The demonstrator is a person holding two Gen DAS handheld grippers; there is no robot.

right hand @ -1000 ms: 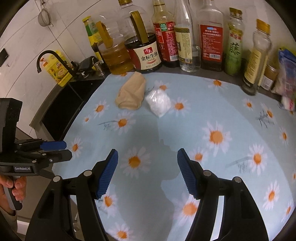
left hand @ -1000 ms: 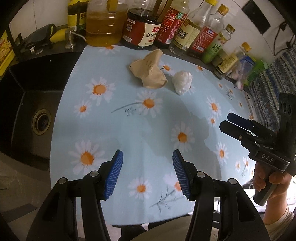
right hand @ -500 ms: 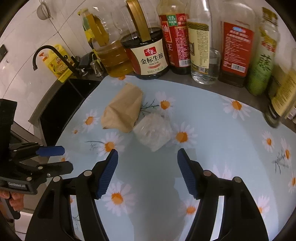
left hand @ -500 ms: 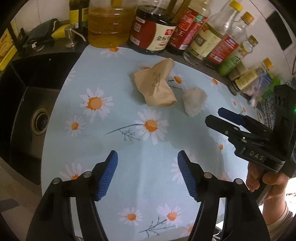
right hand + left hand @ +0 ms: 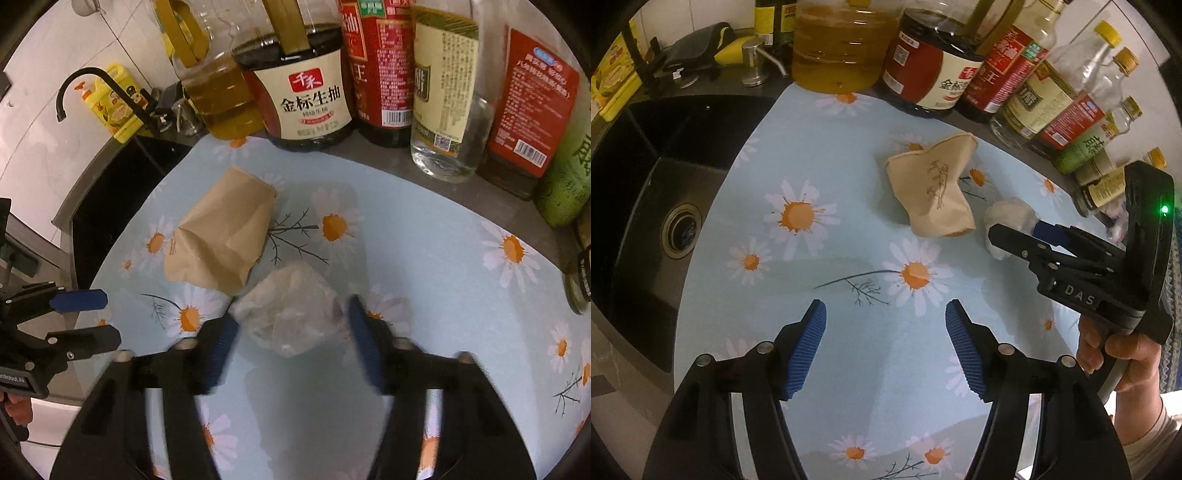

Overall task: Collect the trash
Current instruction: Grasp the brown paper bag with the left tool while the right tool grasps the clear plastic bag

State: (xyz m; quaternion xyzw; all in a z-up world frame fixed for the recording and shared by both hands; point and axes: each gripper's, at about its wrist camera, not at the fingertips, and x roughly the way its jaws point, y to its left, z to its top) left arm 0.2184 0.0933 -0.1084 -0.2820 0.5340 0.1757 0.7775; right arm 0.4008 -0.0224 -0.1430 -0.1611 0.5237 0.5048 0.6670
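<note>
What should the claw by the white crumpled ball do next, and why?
Probably finish closing the right claw on the white crumpled ball, then lift it. Its jaws have just been closing, and the ball sits between them, but whether the pads press on it yet is too blurred to tell. The brown paper bag lies close beside, so lift gently. The left claw hangs open over bare cloth.

Right gripper (image 5: pixel 288 336) fingers closing (blurred); left gripper (image 5: pixel 886 347) gaping

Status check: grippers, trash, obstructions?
Right gripper closing around white wad, contact unclear. Left gripper open, empty. Brown paper bag untouched. Nothing obstructing.
</note>
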